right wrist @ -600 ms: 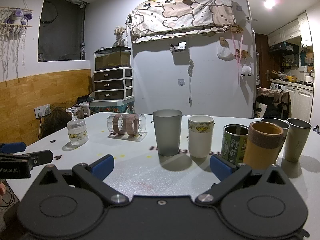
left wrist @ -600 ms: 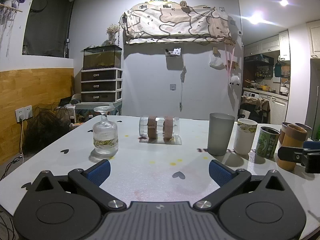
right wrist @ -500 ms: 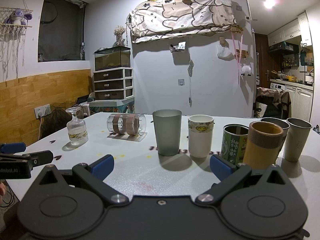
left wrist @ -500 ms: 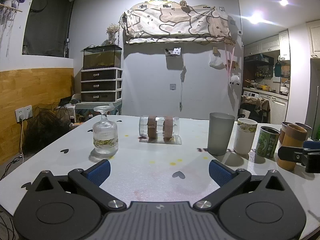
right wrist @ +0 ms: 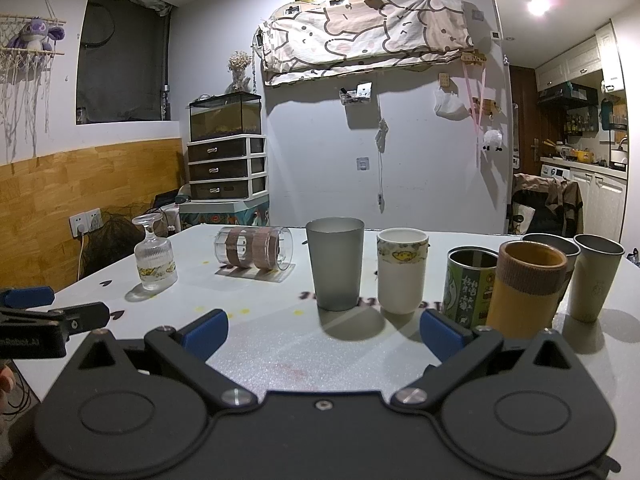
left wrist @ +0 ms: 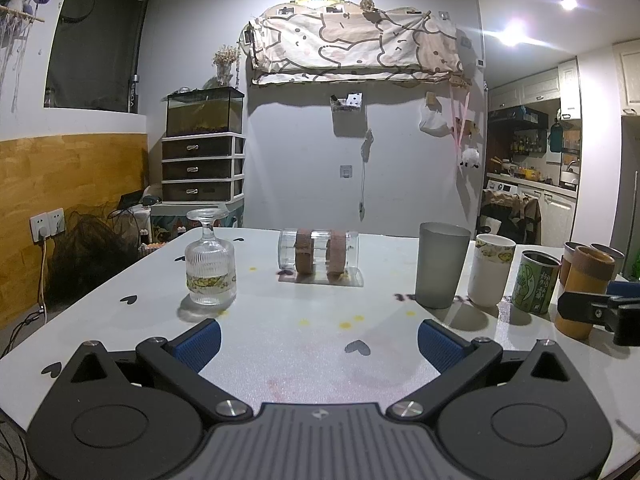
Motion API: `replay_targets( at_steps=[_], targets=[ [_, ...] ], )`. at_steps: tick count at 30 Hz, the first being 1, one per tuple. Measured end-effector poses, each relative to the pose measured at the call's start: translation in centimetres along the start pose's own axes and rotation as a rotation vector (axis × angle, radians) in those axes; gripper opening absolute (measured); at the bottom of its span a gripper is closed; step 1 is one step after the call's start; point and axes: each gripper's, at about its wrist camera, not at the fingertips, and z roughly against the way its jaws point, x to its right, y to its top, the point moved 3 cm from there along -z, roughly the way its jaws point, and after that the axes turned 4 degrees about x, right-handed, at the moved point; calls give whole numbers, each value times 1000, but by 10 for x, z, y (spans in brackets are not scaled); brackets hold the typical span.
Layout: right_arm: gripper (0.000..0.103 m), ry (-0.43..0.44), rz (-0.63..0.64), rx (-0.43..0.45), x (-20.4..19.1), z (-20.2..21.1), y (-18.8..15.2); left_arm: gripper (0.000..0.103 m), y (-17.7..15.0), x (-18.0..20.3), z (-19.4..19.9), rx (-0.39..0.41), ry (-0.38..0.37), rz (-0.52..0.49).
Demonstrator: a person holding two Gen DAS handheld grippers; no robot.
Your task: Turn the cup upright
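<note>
A clear cup with two brown bands (left wrist: pixel 319 255) lies on its side on the white table (left wrist: pixel 304 360); it also shows in the right wrist view (right wrist: pixel 253 253). A ribbed stemmed glass (left wrist: pixel 210 266) stands upside down to its left, also in the right wrist view (right wrist: pixel 154 258). My left gripper (left wrist: pixel 318 342) is open and empty, well short of both. My right gripper (right wrist: pixel 324 332) is open and empty, in front of the grey tumbler (right wrist: pixel 335 264).
Upright in a row to the right: grey tumbler (left wrist: pixel 441 265), white cup (right wrist: pixel 401 271), green can (right wrist: pixel 468 286), brown-sleeved cup (right wrist: pixel 526 290), two grey cups (right wrist: pixel 592 278). The left gripper's finger (right wrist: pixel 52 316) shows at the left edge.
</note>
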Motion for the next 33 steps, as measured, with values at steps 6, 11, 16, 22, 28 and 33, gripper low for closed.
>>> replay_targets(
  at_steps=[6, 11, 16, 22, 28, 33],
  targets=[
    [103, 0, -1, 0, 0, 0, 0, 103, 0, 0, 0, -1, 1, 0],
    [103, 0, -1, 0, 1, 0, 0, 103, -1, 0, 0, 1, -1, 0],
    [103, 0, -2, -1, 1, 0, 0, 103, -2, 0, 0, 0, 0, 0],
    [103, 1, -1, 0, 1, 0, 0, 103, -2, 0, 0, 0, 0, -1],
    [103, 2, -2, 5, 2, 3, -1, 103, 6, -7, -10, 36, 24, -11],
    [103, 10, -11, 6, 1, 6, -2, 103, 23, -25, -34, 74, 63, 4]
  ],
)
